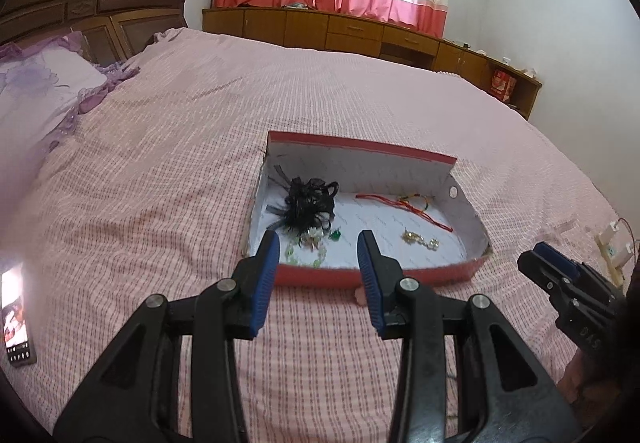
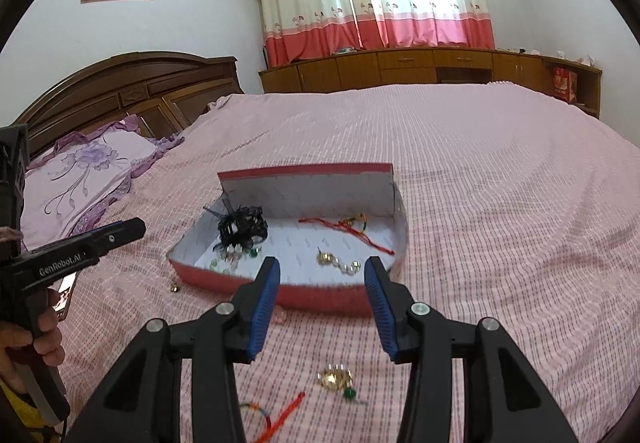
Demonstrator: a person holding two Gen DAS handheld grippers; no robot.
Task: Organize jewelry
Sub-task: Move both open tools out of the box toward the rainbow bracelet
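Note:
A red cardboard box [image 1: 360, 275] with a white inside lies on the pink bedspread; it also shows in the right wrist view [image 2: 320, 293]. Inside lie a black feathery hair piece [image 1: 310, 201], a green bead bracelet [image 1: 306, 249], a red cord bracelet [image 1: 404, 207] and a gold pearl piece [image 1: 420, 239]. My left gripper [image 1: 318, 247] is open and empty just before the box's near wall. My right gripper [image 2: 322, 273] is open and empty, above loose pieces on the bed: a gold brooch [image 2: 335, 379] and a red cord bracelet [image 2: 276, 417].
A phone [image 1: 16, 317] lies on the bed at the left. A purple pillow [image 2: 88, 171] and wooden headboard [image 2: 132, 87] stand at the far left. A small gold piece [image 2: 175, 288] lies left of the box. Wooden cabinets [image 2: 420, 69] line the far wall.

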